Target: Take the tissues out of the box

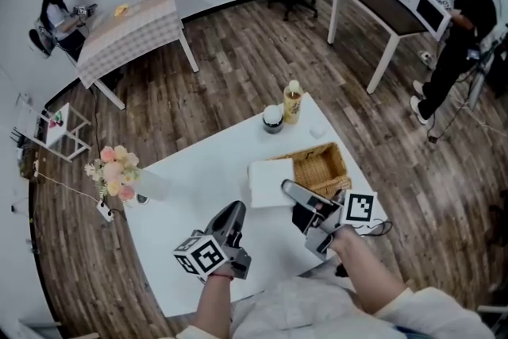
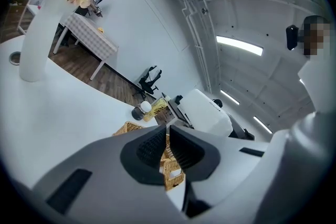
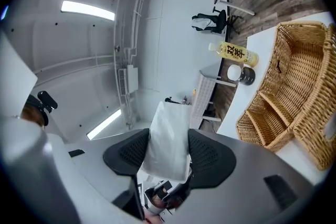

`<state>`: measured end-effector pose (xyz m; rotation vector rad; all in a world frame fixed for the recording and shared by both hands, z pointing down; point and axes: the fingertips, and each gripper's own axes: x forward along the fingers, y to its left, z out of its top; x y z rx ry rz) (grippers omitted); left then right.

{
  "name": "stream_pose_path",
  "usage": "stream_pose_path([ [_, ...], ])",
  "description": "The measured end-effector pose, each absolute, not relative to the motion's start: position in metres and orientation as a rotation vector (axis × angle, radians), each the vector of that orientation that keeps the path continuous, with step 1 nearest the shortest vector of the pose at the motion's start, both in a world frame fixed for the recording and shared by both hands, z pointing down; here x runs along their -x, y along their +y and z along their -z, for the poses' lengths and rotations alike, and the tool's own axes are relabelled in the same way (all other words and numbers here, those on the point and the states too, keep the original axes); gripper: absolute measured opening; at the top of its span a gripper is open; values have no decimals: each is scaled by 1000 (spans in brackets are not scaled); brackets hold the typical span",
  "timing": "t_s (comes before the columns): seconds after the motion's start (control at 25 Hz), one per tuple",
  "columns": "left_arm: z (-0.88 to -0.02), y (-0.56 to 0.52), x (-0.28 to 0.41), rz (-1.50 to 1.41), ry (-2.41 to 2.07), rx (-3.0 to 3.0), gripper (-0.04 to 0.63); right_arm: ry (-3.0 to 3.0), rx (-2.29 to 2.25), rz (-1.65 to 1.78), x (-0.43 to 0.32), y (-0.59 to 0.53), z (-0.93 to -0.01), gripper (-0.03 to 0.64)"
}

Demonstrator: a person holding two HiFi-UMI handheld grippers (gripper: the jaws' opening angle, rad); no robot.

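Gripping a white tissue pack between its two dark ribbed pads, the right gripper is closed on it from both sides. In the right gripper view the pack stands up between the jaws and rises above them. Its wrap is smooth and a little shiny, with soft creases, and it is plain white where it shows. One upper corner looks folded and not sharp, so it seems to be a soft packet and not a stiff carton.

In the head view the tissue pack is a pale rectangle over the white table, just beside the left edge of a wicker basket. The right gripper reaches onto it from the near side. Whether the pack rests on the table cannot be told.

The left gripper is over the table on the near side of the pack, apart from it. In its own view the left gripper has its jaws almost together, with only a thin slit, and nothing is seen between them. Beyond them the tissue pack looks thick and rounded.

A yellow bottle and a small jar stand at the far edge, and a vase of flowers at the left.
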<state>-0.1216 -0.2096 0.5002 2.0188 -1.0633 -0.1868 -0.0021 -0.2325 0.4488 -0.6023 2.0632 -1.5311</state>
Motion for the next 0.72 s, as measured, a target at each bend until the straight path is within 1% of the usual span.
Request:
stream_pose_path([
  [0.52,-495,-218,105,233,-1028,-2019,20,2050,586,1575,-14,-241,-459,250],
  [0.72,-489,-220,99,208,-1017,-2019,20,2051,584,1604,-18,-243,-464,250],
])
